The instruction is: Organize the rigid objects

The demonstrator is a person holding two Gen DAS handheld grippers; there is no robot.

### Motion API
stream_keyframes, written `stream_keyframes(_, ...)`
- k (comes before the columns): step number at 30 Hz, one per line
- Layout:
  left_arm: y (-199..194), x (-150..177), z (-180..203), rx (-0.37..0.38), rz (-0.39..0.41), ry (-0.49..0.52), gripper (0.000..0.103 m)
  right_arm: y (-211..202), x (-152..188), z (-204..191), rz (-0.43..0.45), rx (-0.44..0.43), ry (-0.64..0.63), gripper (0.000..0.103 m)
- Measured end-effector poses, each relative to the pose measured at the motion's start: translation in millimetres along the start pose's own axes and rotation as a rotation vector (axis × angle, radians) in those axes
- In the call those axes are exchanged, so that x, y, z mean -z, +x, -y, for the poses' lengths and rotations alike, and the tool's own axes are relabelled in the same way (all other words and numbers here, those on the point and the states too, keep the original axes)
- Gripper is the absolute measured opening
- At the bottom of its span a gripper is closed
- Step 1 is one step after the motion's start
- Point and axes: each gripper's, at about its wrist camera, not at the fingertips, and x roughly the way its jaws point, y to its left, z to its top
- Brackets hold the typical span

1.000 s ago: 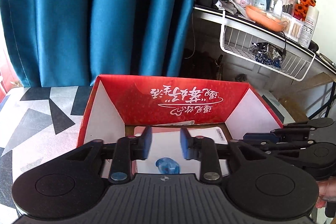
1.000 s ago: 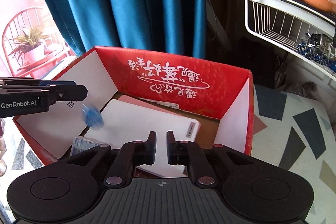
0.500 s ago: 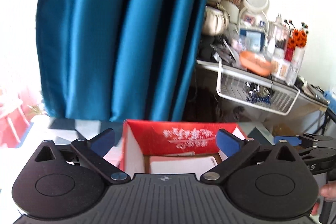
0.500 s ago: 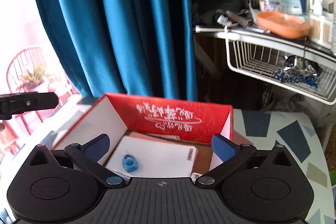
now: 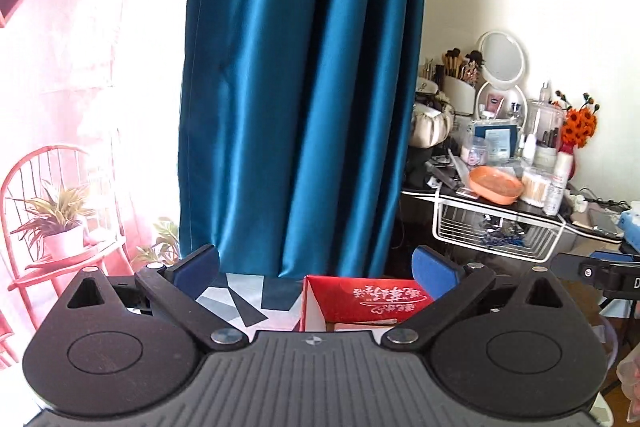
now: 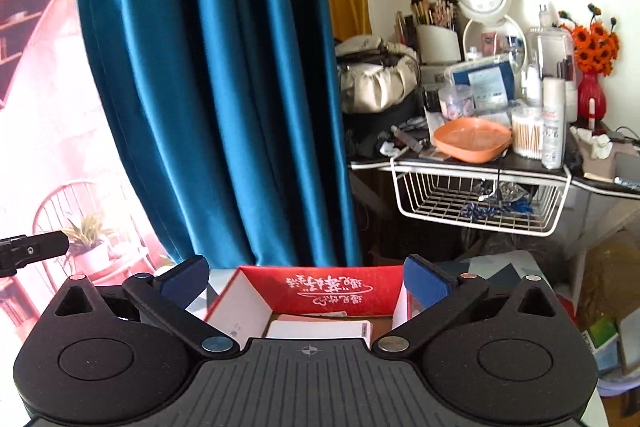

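Both grippers hang above the red box (image 6: 320,291), their fingers spread wide with nothing between them. The left gripper (image 5: 316,269) looks over the box's left wall, so the patterned counter (image 5: 240,297) shows between its fingers as well as the box corner. The right gripper (image 6: 306,277) sits squarer to the box, and the whole far wall with its white lettering lies in its gap.

The box stands open on the counter, near the blue curtain (image 6: 224,87), and serves as the place where the rigid things are gathered. Inside it a white flat pack (image 6: 320,329) lies on the floor with a pink one (image 6: 310,317) just behind it, both flat so they take little room and leave space on top. Anything smaller in the box is hidden by the gripper bodies, so I cannot tell what else lies there.

The empty, wide fingers held clear of the box suggest that a drop is done and both hands are free for the next item. No loose item to fetch shows on the counter in either view. To the far right a cluttered shelf (image 6: 460,163) with an orange dish (image 6: 472,139) and a wire basket (image 6: 476,199) stands apart from the box and seems no part of the job.
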Motion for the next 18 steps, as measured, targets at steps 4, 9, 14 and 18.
stream_keyframes(4,-41.5,-3.4,-0.9,-0.002,0.034,-0.013,0.103,-43.4,-4.8,-23.5,0.028,-0.004,-0.027,0.103)
stream_keyframes(9,-74.0,-0.8,2.5,-0.015,0.045,-0.004,0.103,-91.2,-6.3,-50.7,0.07,-0.029,-0.051,0.103)
stream_keyframes(14,-98.4,5.7,-1.4,0.001,0.038,-0.029,0.103,-121.2,0.8,-72.2,0.088,-0.012,-0.097,0.103)
stream_keyframes(18,-102.5,8.3,0.1,-0.009,0.041,-0.025,0.103,-138.8,6.9,-82.4,0.1,-0.007,-0.114,0.103)
